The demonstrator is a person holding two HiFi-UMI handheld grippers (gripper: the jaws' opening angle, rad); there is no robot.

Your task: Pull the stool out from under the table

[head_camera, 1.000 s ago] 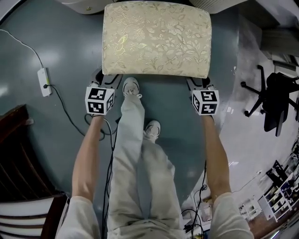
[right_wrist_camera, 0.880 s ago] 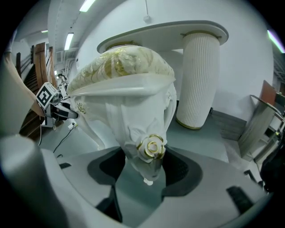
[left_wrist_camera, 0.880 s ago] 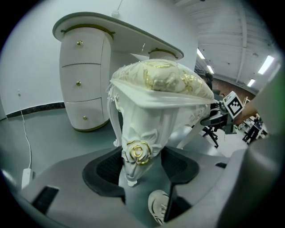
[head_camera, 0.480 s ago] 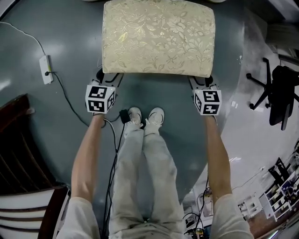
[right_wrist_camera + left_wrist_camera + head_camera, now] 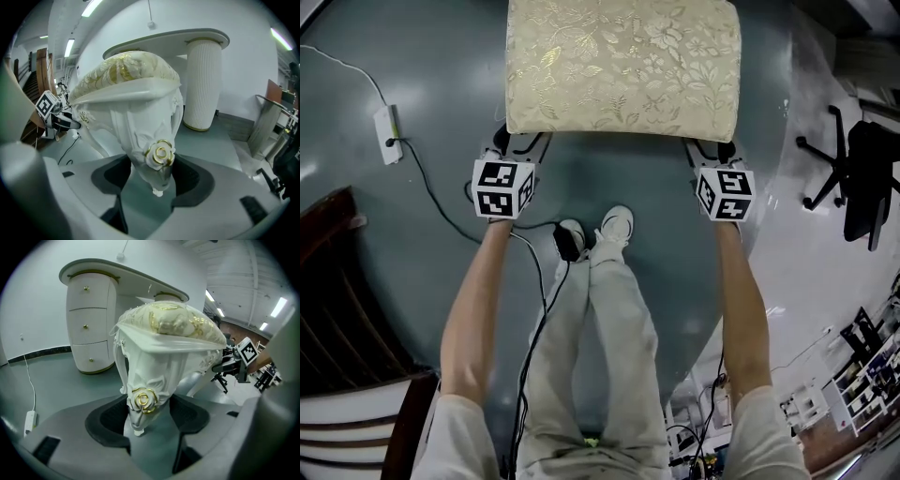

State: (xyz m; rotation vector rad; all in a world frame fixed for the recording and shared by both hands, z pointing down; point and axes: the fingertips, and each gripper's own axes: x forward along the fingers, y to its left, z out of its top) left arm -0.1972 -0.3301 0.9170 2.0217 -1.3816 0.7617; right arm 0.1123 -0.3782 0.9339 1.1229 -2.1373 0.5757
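Stool [image 5: 622,66]: cream and gold cushioned seat on white carved legs, standing on the grey floor [image 5: 422,84]; no table edge shows over the seat in the head view, so it looks already clear
Table [image 5: 117,275]: white, with a curved top on a drawer pedestal and a fluted column; on the far side of the stool and apart from it
Left gripper [image 5: 147,416]: fingers pinching the stool's near-left leg at the gold rose [image 5: 143,401] on its knee, pads against both flanks
Right gripper [image 5: 152,176]: fingers around the stool's near-right leg at its own rose [image 5: 160,156]; they have just eased a shade wider, the leg is between them and the pads look to touch its sides
Relation that counts: the stool lies straight ahead of both pairs of fingers, with the table beyond it, so any further pull runs from the stool back toward the person
Long axis: the seat's long side runs crosswise, from one gripper to the other
Nearer hand: neither; each holds its own near corner of the stool
Shoes [image 5: 595,234]: on the near side of the stool, between the two grippers, in the pull's path
Judged stage: near the end, with a short last drag or the release to come
Risk: an uneven pull would swing the stool round one leg
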